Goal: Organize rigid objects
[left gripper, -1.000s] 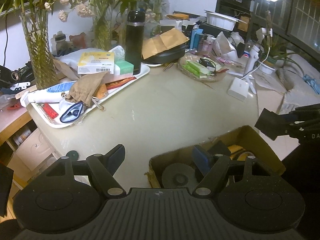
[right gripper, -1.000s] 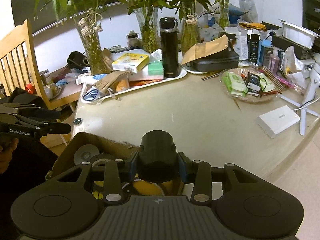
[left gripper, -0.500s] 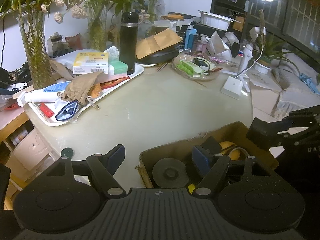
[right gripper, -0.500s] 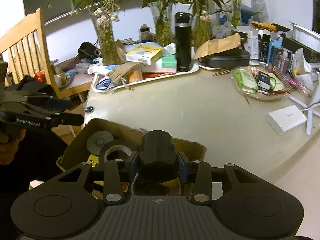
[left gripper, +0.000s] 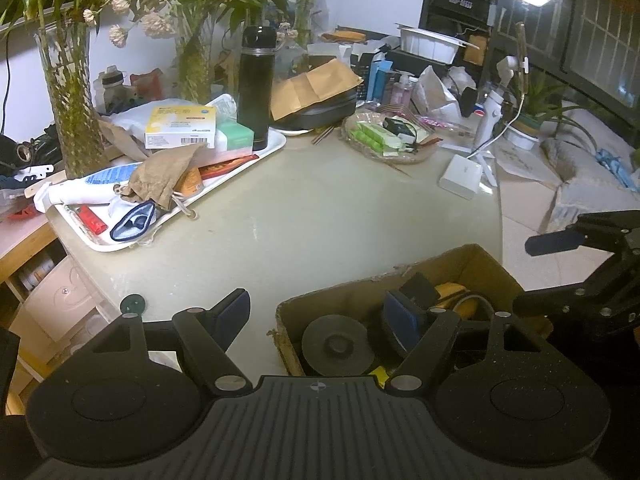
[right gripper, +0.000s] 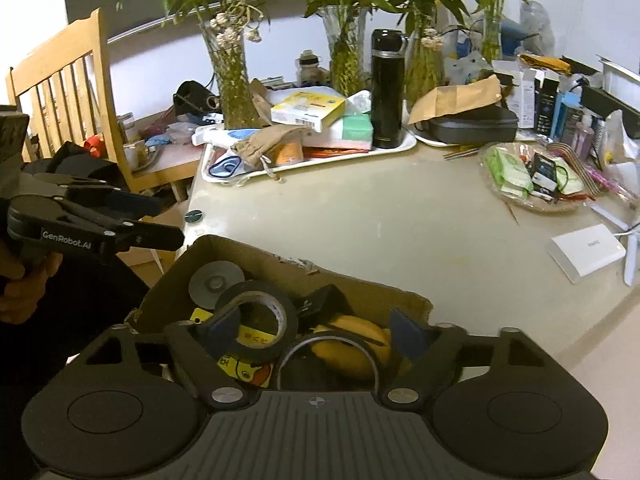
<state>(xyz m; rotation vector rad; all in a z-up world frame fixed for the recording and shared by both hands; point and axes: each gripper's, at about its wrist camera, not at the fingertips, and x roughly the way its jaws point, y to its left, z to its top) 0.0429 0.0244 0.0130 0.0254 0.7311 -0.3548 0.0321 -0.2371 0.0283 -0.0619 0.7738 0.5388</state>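
Note:
An open cardboard box (right gripper: 280, 264) sits at the table's near edge. It holds a grey disc (right gripper: 216, 282), a black tape roll (right gripper: 260, 320), a small black block (right gripper: 320, 300) and a yellow object (right gripper: 356, 340). My right gripper (right gripper: 316, 330) hangs over the box with its jaws opening and no thing pressed between the pads. A dark round thing with a pale rim (right gripper: 328, 368) lies in the box below them. My left gripper (left gripper: 318, 316) is open and straddles the left wall of the box (left gripper: 360, 284), gripping nothing. The grey disc (left gripper: 334, 346) lies beside its right finger.
At the back left is a white tray (right gripper: 400, 148) crowded with a black flask (right gripper: 386, 88), boxes and a brown pouch, with glass vases behind it. A wicker dish (right gripper: 532, 184) and a white box (right gripper: 586, 252) sit right. A wooden chair (right gripper: 60, 88) stands left. A small green disc (left gripper: 134, 303) lies near the table's edge.
The right jaws have spread wide, and the black cylinder they held is no longer between them. The box now sits closer in both views. The left jaws are unchanged.

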